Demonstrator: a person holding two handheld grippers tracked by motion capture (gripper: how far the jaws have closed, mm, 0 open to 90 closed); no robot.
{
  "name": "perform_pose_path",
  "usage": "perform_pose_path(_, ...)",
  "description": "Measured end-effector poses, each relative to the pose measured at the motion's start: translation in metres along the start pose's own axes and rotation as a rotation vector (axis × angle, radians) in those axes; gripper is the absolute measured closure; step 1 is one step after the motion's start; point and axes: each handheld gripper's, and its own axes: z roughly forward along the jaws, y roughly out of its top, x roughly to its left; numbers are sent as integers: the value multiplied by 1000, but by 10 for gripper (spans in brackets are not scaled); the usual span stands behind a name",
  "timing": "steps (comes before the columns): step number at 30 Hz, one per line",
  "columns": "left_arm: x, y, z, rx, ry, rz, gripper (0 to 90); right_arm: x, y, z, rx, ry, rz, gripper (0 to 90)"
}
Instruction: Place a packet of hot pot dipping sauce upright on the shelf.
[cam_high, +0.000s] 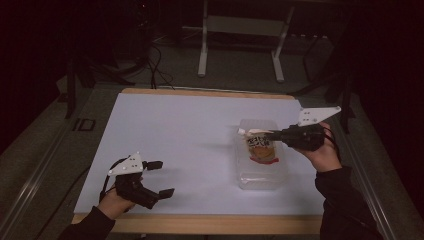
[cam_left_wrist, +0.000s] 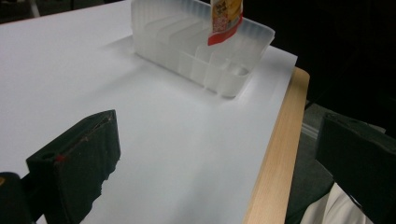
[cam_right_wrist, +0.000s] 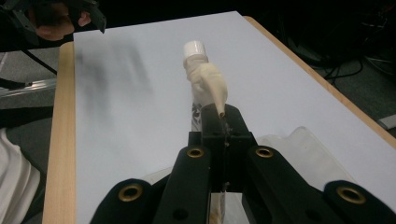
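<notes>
Far left, near the front edge of the table (cam_high: 150, 222): the left gripper (cam_high: 159, 178), held low in the person's left hand (cam_high: 114, 202), jaws spread wide with nothing between them. Ahead of those jaws, in the left gripper view, bare white sheet (cam_left_wrist: 154, 135), and beyond it the clear plastic organizer (cam_left_wrist: 201, 51) with its row of dividers. Idle for now, well apart from the work.

Moving right: the organizer (cam_high: 262, 172) lying on the sheet, and above its far part a spouted pouch (cam_high: 260, 147) with a white cap (cam_right_wrist: 194, 48), printed front yellow and red. Pinched at its top edge by the right gripper (cam_high: 272, 135), jaws pressed together on it, the pouch hanging just below and in front of the jaws, its bottom edge (cam_left_wrist: 224, 35) down between the walls of the organizer. Whether touching the bottom or a divider, impossible to tell.

Probably the step in hand: placing the pouch into one slot of the organizer. Next move, as a judgement: lowering straight down between two dividers, keeping the pouch upright, then opening the jaws only when supported. Possibly useful: steadying the light organizer with the left gripper.
</notes>
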Motion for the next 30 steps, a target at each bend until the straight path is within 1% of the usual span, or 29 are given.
perform_pose_path(1, 0, -1, 0, 0, -2, 0, 6, 0, 0, 0, 0, 0, 0, 900)
perform_pose_path(3, 2, -3, 1, -2, -6, -7, 6, -2, -3, 7, 5, 11, 3, 900)
perform_pose_path(4, 2, -3, 1, -2, -6, -7, 6, -2, -3, 7, 5, 11, 3, 900)
perform_pose_path(7, 4, -6, 2, 2, 9, -7, 6, -4, -8, 17, -5, 26, 20, 900)
perform_pose_path(8, 5, -8, 2, -1, 13, -9, 6, -4, -8, 17, -5, 26, 20, 900)
perform_pose_path(9, 7, -10, 2, 3, 18, -14, 6, -4, -11, 22, -11, 39, 26, 900)
perform_pose_path(10, 7, -10, 2, 3, 18, -14, 6, -4, -11, 22, -11, 39, 26, 900)
perform_pose_path(11, 8, -12, 3, 3, 22, -19, 6, -5, -14, 27, -17, 50, 34, 900)
perform_pose_path(14, 9, -13, 3, 4, 23, -23, 6, -5, -20, 33, -28, 65, 51, 900)
perform_pose_path(16, 10, -13, 3, 0, 25, -25, 6, -5, -22, 35, -31, 67, 51, 900)
perform_pose_path(17, 10, -14, 3, -1, 27, -26, 6, -5, -26, 38, -34, 78, 63, 900)
perform_pose_path(19, 10, -14, 3, -3, 28, -28, 6, -5, -26, 38, -34, 78, 63, 900)
perform_pose_path(20, 11, -14, 3, -6, 28, -33, 6, -5, -33, 40, -34, 86, 76, 900)
perform_pose_path(22, 11, -14, 3, -5, 29, -31, 6, -5, -37, 41, -32, 87, 84, 900)
perform_pose_path(26, 11, -15, 4, -1, 27, -30, 6, -7, -50, 38, -65, 99, 116, 900)
perform_pose_path(28, 11, -15, 4, -2, 27, -31, 6, -8, -55, 35, -78, 89, 133, 900)
perform_pose_path(29, 11, -15, 4, 0, 27, -30, 6, -9, -57, 34, -81, 90, 138, 898)
perform_pose_path(30, 11, -15, 4, 0, 27, -30, 6, -9, -59, 32, -79, 82, 145, 893)
